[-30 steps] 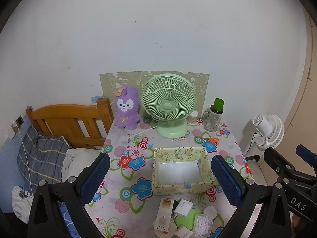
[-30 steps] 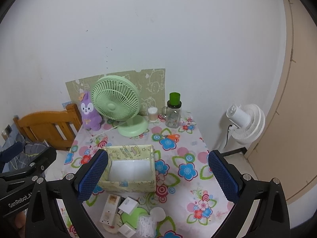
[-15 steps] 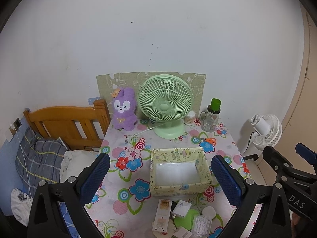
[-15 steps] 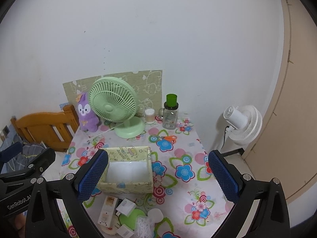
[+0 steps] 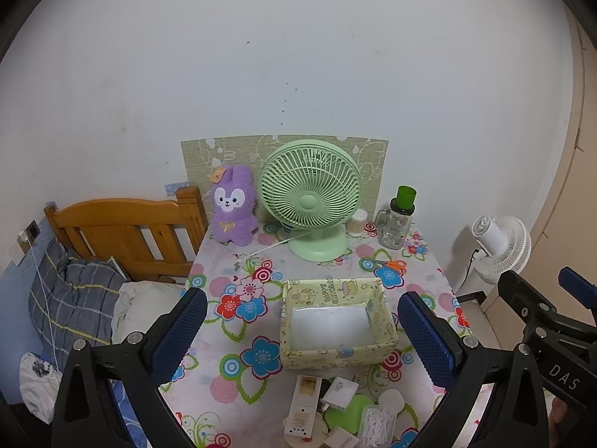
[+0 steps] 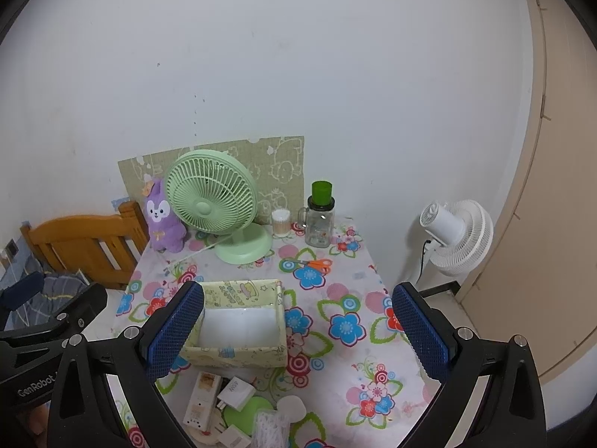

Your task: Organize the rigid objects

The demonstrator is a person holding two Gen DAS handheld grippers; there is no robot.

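Observation:
A yellow-green patterned box (image 5: 337, 323) (image 6: 238, 323), open and empty, sits mid-table on the floral cloth. In front of it lies a pile of small rigid things: a long white power strip (image 5: 303, 405) (image 6: 201, 399), a white charger (image 5: 340, 392) (image 6: 236, 392), a green round lid (image 5: 345, 416) (image 6: 246, 412) and a clear box of cotton swabs (image 5: 377, 423) (image 6: 270, 429). My left gripper (image 5: 302, 336) and right gripper (image 6: 296, 330) are both open and empty, held high above the table's near side.
At the back stand a green desk fan (image 5: 311, 201), a purple plush rabbit (image 5: 231, 205), a swab jar (image 5: 356, 222) and a green-lidded glass jar (image 5: 397, 220). Orange scissors (image 5: 393, 265) lie nearby. A wooden bed frame (image 5: 123, 231) is left, a white floor fan (image 5: 500, 242) right.
Both grippers have risen and drawn back a little, so the table looks smaller and lower. Nothing on the table has moved.

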